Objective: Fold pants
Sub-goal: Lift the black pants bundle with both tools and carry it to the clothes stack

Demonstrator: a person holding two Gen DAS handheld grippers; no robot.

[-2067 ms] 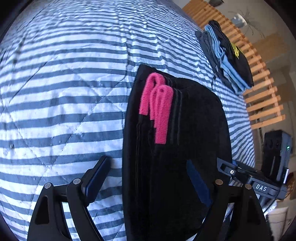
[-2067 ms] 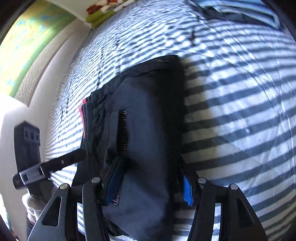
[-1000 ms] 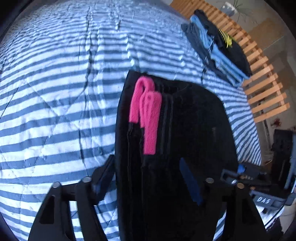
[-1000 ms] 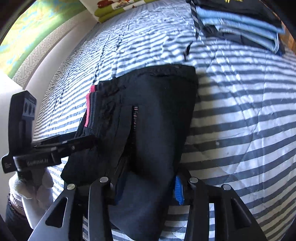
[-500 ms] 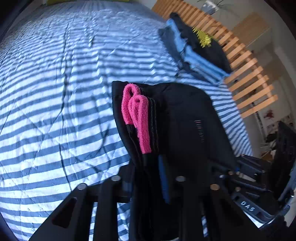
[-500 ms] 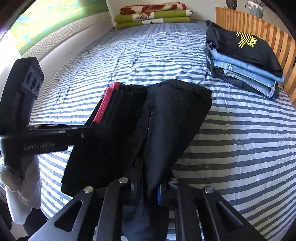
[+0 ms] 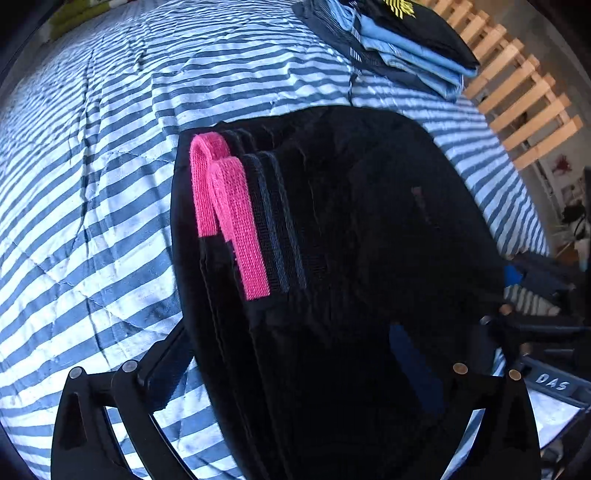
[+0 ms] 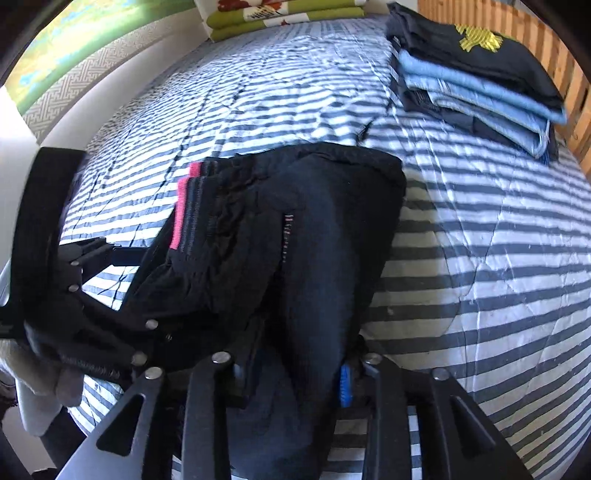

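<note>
Folded black pants (image 7: 369, 221) with a pink waistband (image 7: 229, 206) lie on the striped bed cover (image 7: 92, 184). My left gripper (image 7: 291, 369) straddles their near end. Its jaws are opening wide: the left finger (image 7: 162, 369) stands clear beside the cloth and the blue pad (image 7: 410, 365) lies over it. In the right wrist view the pants (image 8: 325, 240) run between the pads of my right gripper (image 8: 295, 380). Those jaws are also opening, and the blue pad (image 8: 345, 384) sits at the cloth's right edge. The left gripper (image 8: 92, 295) shows at the left there.
A stack of folded clothes (image 8: 480, 81), blue and black, sits on the far right of the bed by a wooden slatted board (image 7: 517, 110). Folded green bedding (image 8: 280, 18) lies at the bed's far end. A wall (image 8: 74, 92) runs along the left side.
Half a second ago both grippers were pinched on the pants. Both have since spread their jaws, the left one much wider, and the pants lie flatter on the bed.
</note>
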